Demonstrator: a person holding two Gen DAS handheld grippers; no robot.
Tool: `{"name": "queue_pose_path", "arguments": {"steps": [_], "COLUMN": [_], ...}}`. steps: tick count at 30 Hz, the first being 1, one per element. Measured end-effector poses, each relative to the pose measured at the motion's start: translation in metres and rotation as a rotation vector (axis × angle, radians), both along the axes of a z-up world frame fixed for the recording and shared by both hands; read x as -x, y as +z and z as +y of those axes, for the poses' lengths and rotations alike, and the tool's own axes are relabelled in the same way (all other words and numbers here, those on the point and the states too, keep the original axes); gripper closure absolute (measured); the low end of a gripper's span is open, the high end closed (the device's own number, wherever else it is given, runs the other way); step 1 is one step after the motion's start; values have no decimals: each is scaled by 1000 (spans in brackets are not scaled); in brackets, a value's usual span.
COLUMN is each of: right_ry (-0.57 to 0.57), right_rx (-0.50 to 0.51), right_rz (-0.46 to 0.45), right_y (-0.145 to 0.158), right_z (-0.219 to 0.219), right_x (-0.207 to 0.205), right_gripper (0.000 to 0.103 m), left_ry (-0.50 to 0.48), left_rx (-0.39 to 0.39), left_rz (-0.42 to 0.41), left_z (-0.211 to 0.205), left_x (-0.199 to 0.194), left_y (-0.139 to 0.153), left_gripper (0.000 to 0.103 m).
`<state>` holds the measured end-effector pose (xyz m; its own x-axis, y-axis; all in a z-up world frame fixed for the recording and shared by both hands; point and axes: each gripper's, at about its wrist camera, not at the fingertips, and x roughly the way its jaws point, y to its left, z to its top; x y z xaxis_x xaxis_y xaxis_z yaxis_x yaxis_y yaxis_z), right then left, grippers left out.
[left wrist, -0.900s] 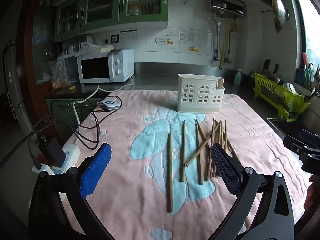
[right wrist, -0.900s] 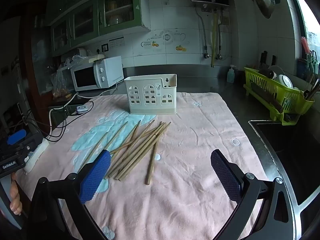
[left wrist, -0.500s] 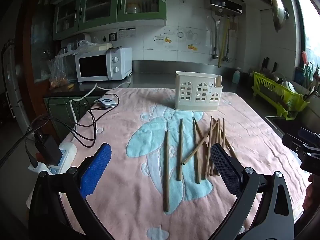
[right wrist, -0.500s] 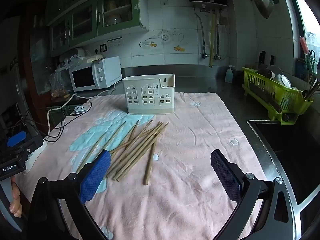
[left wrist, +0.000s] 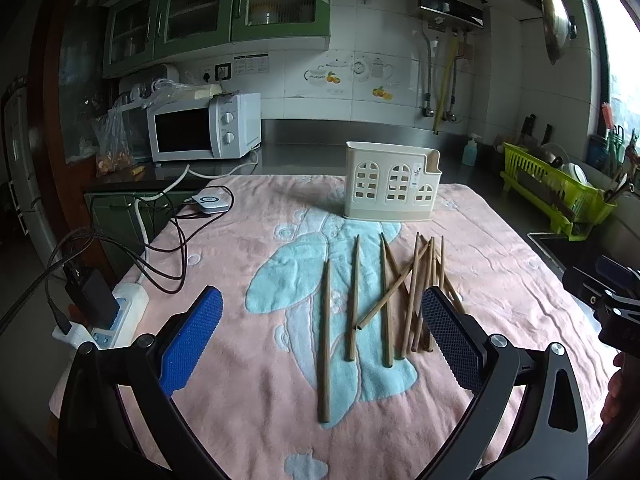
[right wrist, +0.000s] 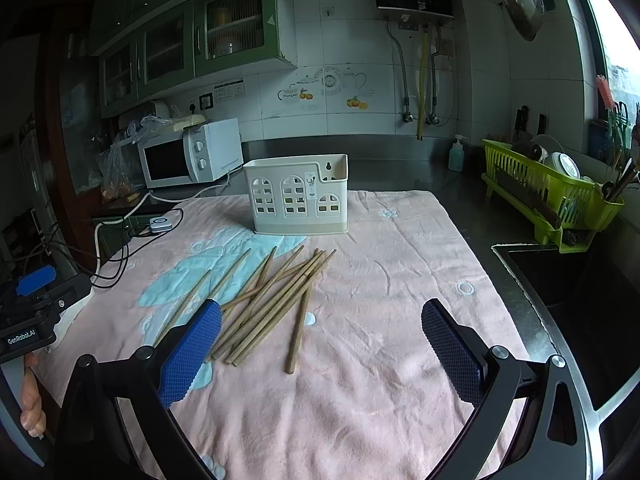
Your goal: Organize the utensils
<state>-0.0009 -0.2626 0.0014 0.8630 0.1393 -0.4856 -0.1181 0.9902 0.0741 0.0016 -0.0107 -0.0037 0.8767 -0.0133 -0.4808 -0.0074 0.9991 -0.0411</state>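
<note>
Wooden chopsticks (left wrist: 384,300) scattered on pink towel (right wrist: 380,380) over bench, near cream utensil holder (right wrist: 298,200). Left hand-held gripper (left wrist: 320,344) and right hand-held gripper (right wrist: 320,350) both spread wide, grasping nothing.

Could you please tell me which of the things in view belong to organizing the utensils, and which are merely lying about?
Belongs to the job:
- chopsticks, loose on the pink towel
- cream utensil holder

Just lying about:
- microwave
- power strip and cables
- green dish rack
- soap bottle
</note>
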Motion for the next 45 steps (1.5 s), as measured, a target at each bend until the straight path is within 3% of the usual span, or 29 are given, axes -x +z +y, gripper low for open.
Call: {"name": "queue_pose_path", "arguments": {"steps": [45], "right_ry": [6], "right_rx": [-6], "right_rz": [6], "right_y": [-5], "right_z": [3], "right_x": [0], "right_gripper": [6], "left_ry": [16], "left_rx": [-21], "left_rz": [-6], "left_z": [-2], "left_x": [-3], "left_y": [3], "left_gripper": [5]}}
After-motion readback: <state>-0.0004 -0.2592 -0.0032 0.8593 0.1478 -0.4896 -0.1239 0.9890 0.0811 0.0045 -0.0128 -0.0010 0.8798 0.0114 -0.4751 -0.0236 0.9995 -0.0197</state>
